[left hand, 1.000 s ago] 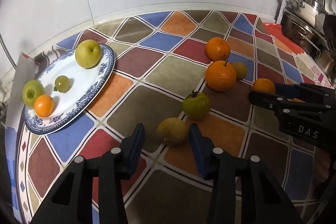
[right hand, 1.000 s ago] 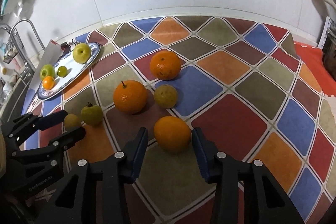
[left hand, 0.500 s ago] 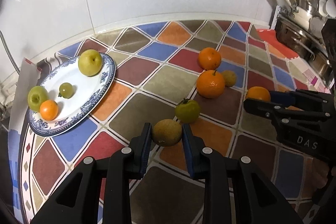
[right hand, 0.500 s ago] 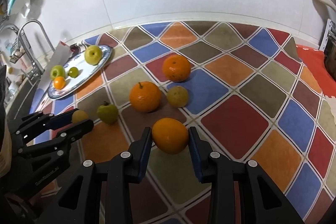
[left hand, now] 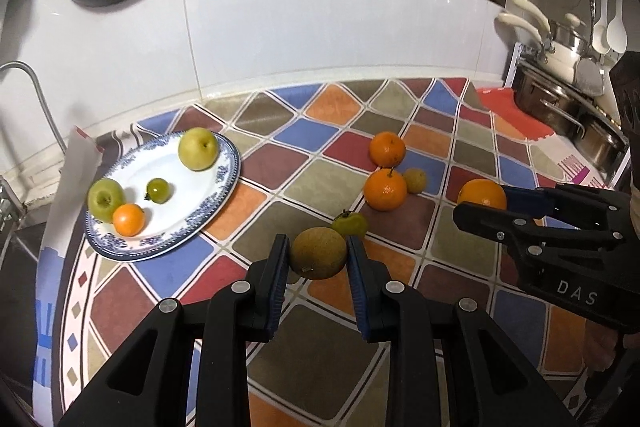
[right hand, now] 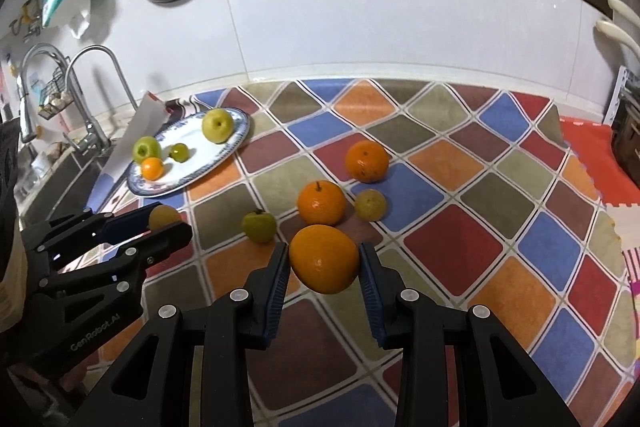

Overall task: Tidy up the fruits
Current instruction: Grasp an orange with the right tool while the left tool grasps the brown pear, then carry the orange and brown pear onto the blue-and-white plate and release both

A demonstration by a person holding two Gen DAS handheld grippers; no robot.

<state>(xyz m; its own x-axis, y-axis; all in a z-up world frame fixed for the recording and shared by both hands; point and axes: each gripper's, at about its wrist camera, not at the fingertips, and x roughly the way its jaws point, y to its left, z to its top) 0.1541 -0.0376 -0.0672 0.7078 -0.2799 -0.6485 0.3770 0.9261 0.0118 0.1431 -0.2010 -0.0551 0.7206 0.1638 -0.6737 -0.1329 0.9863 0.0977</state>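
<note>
Chequered cloth (left hand: 328,187) in red, blue, orange and olive covers the counter and gives every fruit a soft bed, which is likely why the loose ones sit without rolling. On it, at its left end near the tap, lies the blue-rimmed plate (left hand: 224,187), the landmark for everything else: it already carries a yellow apple, a green apple, a small orange and a small green fruit, so it reads as the collecting place. Right of the plate, well apart from it, a cluster waits on the cloth: two oranges (left hand: 385,189), a small yellowish fruit just beside them and a green stalked fruit (right hand: 259,225) nearer the plate. The right gripper (right hand: 324,269), farthest from the plate, has its jaws closed against the sides of a large orange (right hand: 324,259), which seems raised off the cloth. The left gripper (left hand: 318,255), between cluster and plate, pinches a brownish pear-like fruit (left hand: 318,253) across its widest part, a grip that should keep round skin from slipping. Both loads are judged bound for the plate, with the left one nearer
</note>
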